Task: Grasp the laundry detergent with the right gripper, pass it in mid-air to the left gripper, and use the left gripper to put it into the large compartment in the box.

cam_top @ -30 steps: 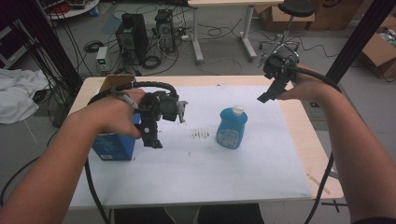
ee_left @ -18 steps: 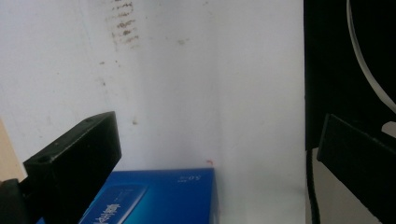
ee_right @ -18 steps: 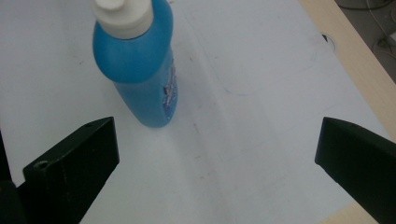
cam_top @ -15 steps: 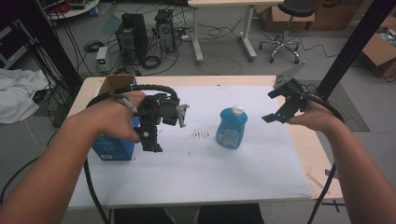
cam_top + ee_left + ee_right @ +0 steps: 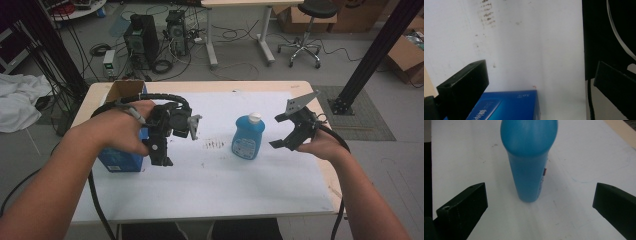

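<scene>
Now my right gripper [image 5: 289, 132] has swung down from above the counter's [image 5: 250, 200] far edge to just beside the upright blue bottle [image 5: 248, 136], fingers spread wide toward it. My left gripper [image 5: 162, 145], also spread, hovers by the blue box [image 5: 117, 159]; I judge a bottle grasp comes next.

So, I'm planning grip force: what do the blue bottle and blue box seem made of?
The blue bottle looks like translucent, smooth plastic: light glows through its body, and its cap is white. The blue box looks like printed cardboard with a slight sheen: sharp folded edges and flat faces. Both probably dent under a hard squeeze.
</scene>
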### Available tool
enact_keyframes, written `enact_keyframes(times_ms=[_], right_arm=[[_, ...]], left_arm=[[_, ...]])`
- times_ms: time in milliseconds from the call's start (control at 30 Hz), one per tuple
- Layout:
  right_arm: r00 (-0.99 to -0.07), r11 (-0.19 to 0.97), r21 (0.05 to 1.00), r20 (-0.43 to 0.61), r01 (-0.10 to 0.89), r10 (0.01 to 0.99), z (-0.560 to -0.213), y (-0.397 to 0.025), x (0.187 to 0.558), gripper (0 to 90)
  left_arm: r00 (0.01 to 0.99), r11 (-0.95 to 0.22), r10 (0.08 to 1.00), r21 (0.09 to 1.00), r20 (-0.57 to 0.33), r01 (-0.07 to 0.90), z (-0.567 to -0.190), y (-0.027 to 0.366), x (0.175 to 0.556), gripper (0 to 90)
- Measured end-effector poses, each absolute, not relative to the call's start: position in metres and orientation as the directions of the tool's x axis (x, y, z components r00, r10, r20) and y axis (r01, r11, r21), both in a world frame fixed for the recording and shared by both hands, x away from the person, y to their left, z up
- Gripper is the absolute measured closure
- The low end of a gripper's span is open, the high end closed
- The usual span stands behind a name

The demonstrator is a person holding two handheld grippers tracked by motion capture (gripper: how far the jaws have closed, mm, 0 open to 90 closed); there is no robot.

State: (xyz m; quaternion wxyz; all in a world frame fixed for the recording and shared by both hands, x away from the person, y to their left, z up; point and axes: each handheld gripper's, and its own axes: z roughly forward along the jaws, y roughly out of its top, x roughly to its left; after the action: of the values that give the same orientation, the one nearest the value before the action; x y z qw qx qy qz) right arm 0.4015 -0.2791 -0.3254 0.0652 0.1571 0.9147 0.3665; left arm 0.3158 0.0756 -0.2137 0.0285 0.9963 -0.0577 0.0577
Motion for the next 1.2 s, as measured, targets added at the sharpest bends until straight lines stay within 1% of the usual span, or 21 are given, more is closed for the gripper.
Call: enact_keyframes(times_ms=[133, 367, 1200], right_arm=[[-0.94, 0.67, 0.699, 0.008, 0.249, 0.341, -0.342, -0.276, 0.399, 0.0], [-0.932, 0.626, 0.738, 0.012, 0.253, 0.362, -0.357, -0.271, 0.399, 0.0], [-0.928, 0.535, 0.808, 0.04, 0.248, 0.37, -0.391, -0.239, 0.404, 0.0]], left_arm=[[0.986, -0.991, -0.115, 0.049, 0.116, -0.122, -0.214, 0.074, 0.316, 0.1], [0.985, -0.99, -0.127, 0.044, 0.118, -0.133, -0.214, 0.069, 0.314, 0.1], [0.985, -0.991, -0.126, 0.038, 0.119, -0.132, -0.216, 0.069, 0.309, 0.1]])
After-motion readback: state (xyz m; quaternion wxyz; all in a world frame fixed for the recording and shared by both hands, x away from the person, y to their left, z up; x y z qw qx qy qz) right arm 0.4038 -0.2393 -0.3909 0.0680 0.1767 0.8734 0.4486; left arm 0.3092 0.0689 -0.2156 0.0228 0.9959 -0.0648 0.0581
